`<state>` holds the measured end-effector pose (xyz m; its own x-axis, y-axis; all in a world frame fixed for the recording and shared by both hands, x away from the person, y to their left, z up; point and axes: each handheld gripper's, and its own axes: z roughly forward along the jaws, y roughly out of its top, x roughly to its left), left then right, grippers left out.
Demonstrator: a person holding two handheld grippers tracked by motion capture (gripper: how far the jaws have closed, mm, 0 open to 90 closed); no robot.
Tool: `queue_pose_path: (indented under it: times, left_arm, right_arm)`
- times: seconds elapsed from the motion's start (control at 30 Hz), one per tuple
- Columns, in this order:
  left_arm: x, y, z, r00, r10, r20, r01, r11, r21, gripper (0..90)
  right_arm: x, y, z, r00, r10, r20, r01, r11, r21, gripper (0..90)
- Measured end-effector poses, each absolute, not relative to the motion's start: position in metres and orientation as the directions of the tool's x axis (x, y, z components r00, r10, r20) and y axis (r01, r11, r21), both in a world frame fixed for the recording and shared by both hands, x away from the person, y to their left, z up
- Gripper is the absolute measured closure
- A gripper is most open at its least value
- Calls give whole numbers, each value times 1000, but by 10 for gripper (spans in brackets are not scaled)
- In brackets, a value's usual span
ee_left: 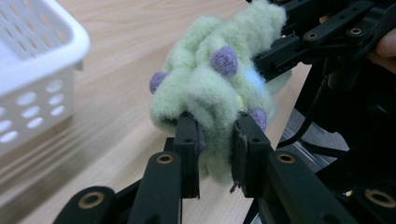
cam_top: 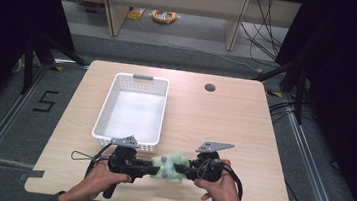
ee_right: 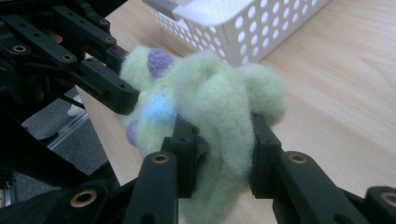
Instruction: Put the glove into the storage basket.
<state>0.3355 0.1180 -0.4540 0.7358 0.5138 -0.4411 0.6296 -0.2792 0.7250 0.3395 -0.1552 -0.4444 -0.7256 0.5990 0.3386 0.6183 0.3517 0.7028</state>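
Left gripper (ee_left: 215, 140) clamps the green fuzzy toy (ee_left: 219, 88) from one side, right gripper (ee_right: 218, 144) pinches the other, holding it near the table's (cam_top: 224, 120) front edge, beside the white basket (cam_top: 117, 86). Fuzz buries the pads; toy's underside hidden.

the high view looks forward and down on the whole table (cam_top: 225, 115). each gripper view sits close, facing the other across the toy (ee_left: 215, 93), basket (ee_right: 243, 28) behind.
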Motion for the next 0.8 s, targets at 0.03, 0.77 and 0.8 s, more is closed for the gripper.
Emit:
queue_pose_path:
  times: [0.03, 0.77, 0.8]
  left_arm:
    - [336, 119, -452, 738, 517, -434, 623, -273, 733, 735]
    - [372, 149, -404, 733, 539, -414, 620, -279, 734, 730]
    - [374, 151, -402, 727, 547, -415, 624, -273, 732, 730]
  right_arm:
    - [340, -154, -442, -722, 590, 362, 631, 346, 695, 692]
    - [381, -124, -399, -749, 580, 320, 589, 361, 723, 692]
    - [382, -121, -397, -742, 580, 337, 602, 354, 716, 692]
